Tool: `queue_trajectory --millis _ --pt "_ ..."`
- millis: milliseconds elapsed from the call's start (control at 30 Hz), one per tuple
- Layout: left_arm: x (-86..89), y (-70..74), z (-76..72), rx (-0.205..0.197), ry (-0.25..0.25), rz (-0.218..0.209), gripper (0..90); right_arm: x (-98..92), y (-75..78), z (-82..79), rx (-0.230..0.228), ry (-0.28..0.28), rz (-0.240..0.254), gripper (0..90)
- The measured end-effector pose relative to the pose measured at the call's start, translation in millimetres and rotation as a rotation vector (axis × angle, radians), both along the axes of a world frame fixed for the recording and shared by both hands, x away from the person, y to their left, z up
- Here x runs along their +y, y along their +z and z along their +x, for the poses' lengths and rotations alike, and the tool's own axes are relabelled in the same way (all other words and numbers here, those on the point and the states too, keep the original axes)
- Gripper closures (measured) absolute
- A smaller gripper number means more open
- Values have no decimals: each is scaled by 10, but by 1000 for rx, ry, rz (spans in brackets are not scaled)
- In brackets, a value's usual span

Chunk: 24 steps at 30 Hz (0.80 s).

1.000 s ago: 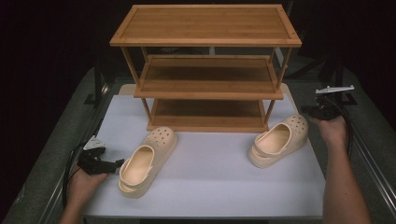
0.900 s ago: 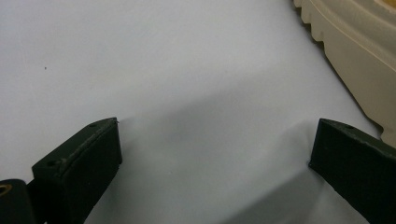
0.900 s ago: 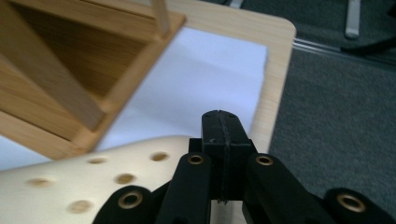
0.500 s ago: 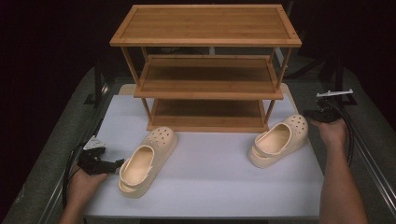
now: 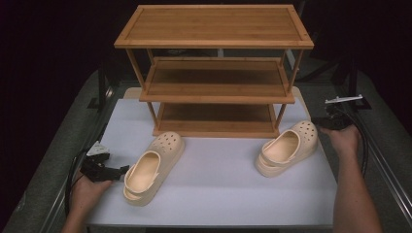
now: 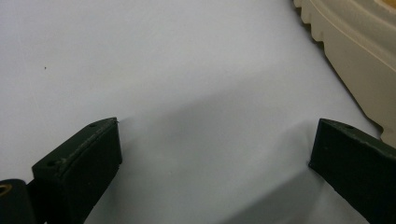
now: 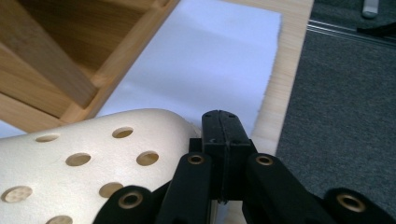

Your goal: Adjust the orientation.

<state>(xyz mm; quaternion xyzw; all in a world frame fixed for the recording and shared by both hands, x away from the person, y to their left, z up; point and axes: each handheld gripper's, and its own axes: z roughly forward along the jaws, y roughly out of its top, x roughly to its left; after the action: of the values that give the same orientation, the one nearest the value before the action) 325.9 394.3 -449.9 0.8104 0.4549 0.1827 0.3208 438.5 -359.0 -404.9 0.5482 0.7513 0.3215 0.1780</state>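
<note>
Two cream clogs lie on a white sheet in front of a three-shelf wooden rack (image 5: 214, 90). The left clog (image 5: 153, 165) points toward the rack, and my left gripper (image 5: 121, 170) sits at its heel side. Its jaws stand wide apart over bare sheet in the left gripper view (image 6: 217, 140), with the clog's ridged sole (image 6: 355, 51) at the upper right. The right clog (image 5: 287, 148) lies near the rack's right leg. My right gripper (image 5: 324, 122) is just right of its toe, shut with nothing held; its tips (image 7: 220, 122) rest beside the perforated toe (image 7: 84, 158).
The white sheet (image 5: 218, 179) covers most of the wooden table, whose bare edge (image 7: 289, 60) shows to the right. Grey carpet (image 7: 345, 107) lies beyond the table. The rack's lower corner (image 7: 60, 60) stands close to the right clog. A cable trails from each gripper.
The right hand has sunk slightly beside the right clog's toe. The left hand and both clogs have stayed where they were.
</note>
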Motion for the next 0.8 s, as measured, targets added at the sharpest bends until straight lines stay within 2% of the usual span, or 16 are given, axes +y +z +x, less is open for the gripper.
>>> queue_trajectory --millis 200,300,433,467,567,800 --pt "0 0 0 0 0 0 12 82 0 -39 -4 30 1 899" --pt "-1 0 0 0 0 0 12 141 1 -83 -15 46 -16 900" --pt "0 0 0 0 0 0 12 144 -24 -133 -27 52 13 900" --pt "0 0 0 0 0 0 12 137 -42 -165 -32 62 42 900" --pt "-1 0 0 0 0 0 12 141 -60 -210 -37 68 74 900" --pt "-1 0 0 0 0 0 12 243 -73 -303 -52 102 77 900"
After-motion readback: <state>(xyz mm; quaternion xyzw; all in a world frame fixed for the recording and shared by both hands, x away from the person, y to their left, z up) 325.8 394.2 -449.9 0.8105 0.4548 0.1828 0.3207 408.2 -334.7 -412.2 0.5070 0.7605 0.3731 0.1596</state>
